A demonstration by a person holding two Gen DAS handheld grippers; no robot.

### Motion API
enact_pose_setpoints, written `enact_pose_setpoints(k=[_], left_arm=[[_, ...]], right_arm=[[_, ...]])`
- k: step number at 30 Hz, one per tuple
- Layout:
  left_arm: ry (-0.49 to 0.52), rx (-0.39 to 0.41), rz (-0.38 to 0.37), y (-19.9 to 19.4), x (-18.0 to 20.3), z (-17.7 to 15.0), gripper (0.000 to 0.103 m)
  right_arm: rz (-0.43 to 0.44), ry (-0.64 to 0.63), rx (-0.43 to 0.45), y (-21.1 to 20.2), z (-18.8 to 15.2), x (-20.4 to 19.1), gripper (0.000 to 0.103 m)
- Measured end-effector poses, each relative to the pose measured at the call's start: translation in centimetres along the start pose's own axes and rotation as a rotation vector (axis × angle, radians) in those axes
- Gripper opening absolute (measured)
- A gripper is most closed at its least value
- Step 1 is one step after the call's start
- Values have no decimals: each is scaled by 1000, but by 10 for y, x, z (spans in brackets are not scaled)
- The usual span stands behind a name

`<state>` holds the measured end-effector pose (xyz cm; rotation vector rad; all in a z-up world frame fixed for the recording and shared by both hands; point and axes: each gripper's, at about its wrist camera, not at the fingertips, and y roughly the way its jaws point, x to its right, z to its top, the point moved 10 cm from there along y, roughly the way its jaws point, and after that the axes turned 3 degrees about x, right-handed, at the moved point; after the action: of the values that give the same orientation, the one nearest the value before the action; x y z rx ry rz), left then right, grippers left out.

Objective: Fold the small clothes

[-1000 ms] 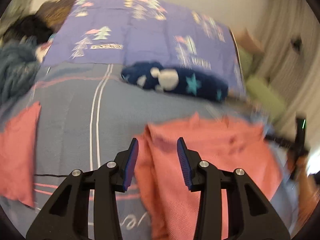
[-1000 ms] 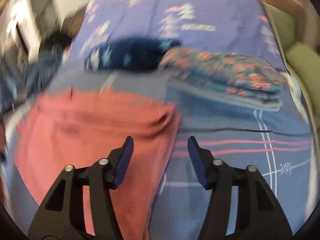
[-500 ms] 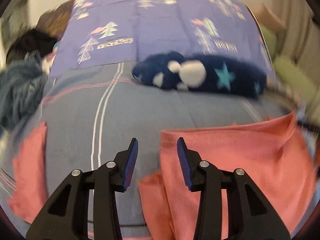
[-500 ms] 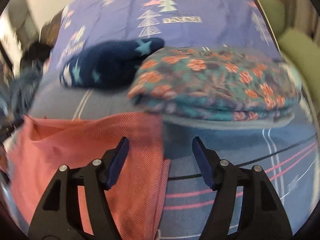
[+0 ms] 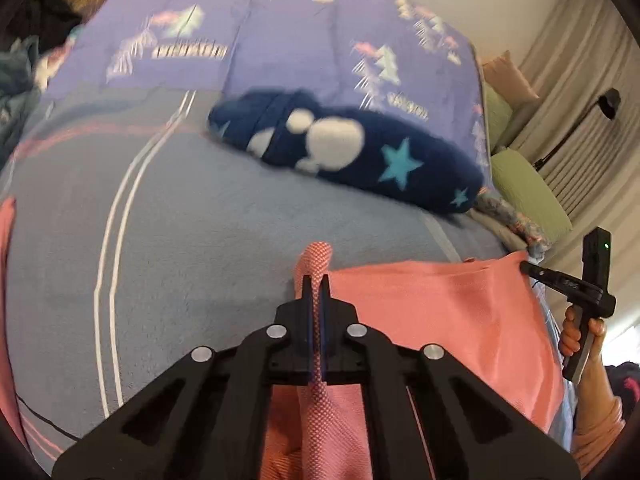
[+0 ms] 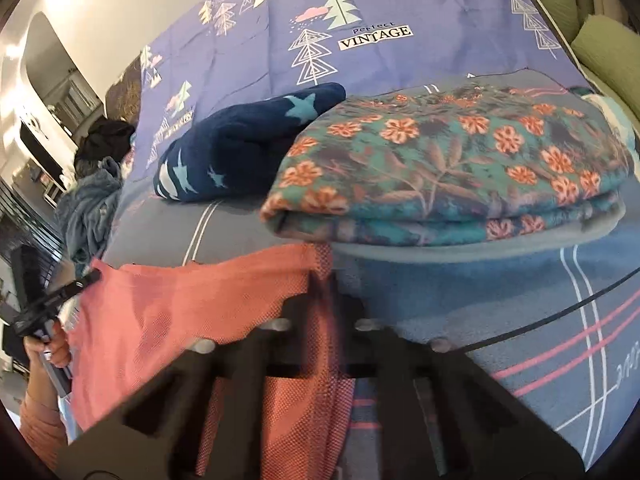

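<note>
Left wrist view: the pink cloth [image 5: 432, 312] is pinched at its near-left corner by the left gripper [image 5: 316, 284]; its far-right corner is clamped by the right gripper [image 6: 320, 276].

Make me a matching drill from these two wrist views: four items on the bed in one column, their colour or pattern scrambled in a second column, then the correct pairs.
Column 1
1. garment pinched by both grippers
2. folded blanket
3. plush bundle
4. bedsheet at the far end

Column 2
A. purple with tree prints
B. teal with orange flowers
C. salmon pink
D. navy with light stars

Pairs: 1-C, 2-B, 3-D, 4-A
</note>
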<state>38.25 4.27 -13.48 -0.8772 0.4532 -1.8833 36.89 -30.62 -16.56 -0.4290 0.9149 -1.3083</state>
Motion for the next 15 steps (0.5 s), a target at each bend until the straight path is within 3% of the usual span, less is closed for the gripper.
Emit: enact_pose_setpoints(k=[3,5,7,9,10,11,13,15], left_arm=[[-5,110,-41,-37,7,13,1],[-14,145,-9,-49,-2,21,1],[-17,105,42,-37,-16,19,2],[-23,16,97,-11,-33,6,4],[-17,-26,139,1,-40,-1,6],[-10,-52,186,8,-47,-9,10],[-22,-41,166,2,-46,-15,21],[-45,-5,135,-19,-44,-18,36]], right_arm=[[21,-17,104,-26,12,-7,3],[8,-24,118,-25,16,-5,3],[-49,-31,31,1,8,2,7],[-120,-38,-40,22,-3,9,15],[-139,-38,-47,26,-6,10,15],[-142,-30,-26,22,-6,10,22],[-181,-12,4,1,-9,16,36],[-165,-6,28,-24,-20,19,38]])
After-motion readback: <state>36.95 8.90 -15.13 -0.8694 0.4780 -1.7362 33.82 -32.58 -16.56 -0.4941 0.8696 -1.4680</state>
